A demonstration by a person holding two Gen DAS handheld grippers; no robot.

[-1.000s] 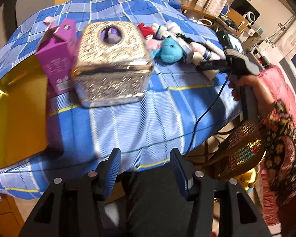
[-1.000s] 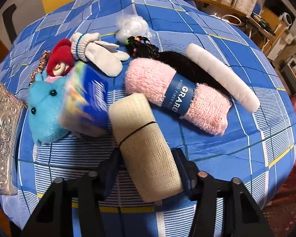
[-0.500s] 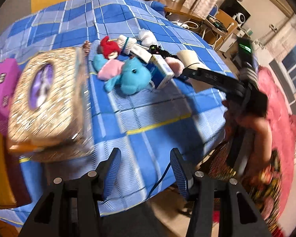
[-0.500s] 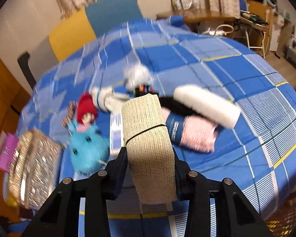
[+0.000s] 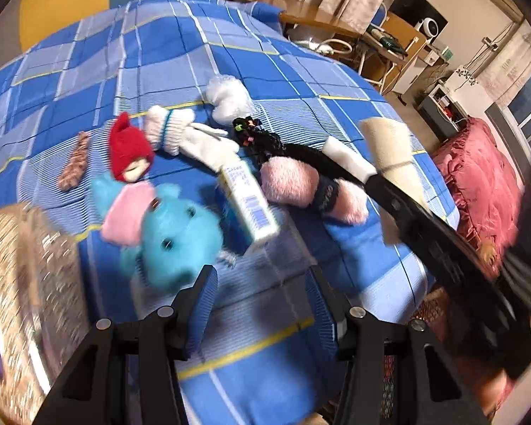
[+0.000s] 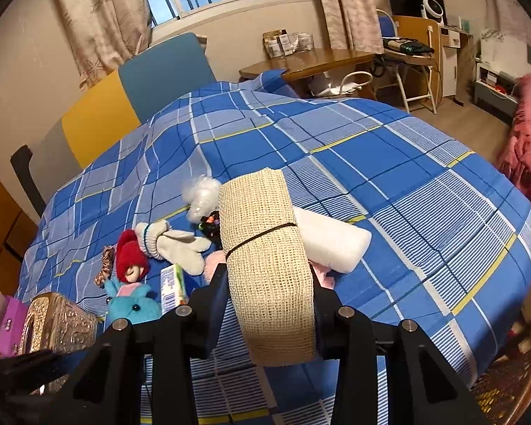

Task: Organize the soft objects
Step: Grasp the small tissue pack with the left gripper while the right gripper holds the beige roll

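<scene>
My right gripper is shut on a beige mesh roll with a black band, held above the blue checked cloth. In the left wrist view that same roll shows at the right, in the right gripper's fingers. My left gripper stands open over the cloth with nothing between its fingers. Just beyond it lie a blue plush toy, a small white carton, a pink yarn skein, a red-hooded doll, a white mitten and a white foam roll.
An ornate gold tissue box sits at the left, with a purple box beside it. A black hair tie bundle, white fluff and a patterned scrunchie lie farther back. A wooden desk and pink bedding stand beyond the table.
My right gripper closed on the beige roll and lifted it off the cloth, tilting up. My left gripper swept right from the gold box toward the toys.
</scene>
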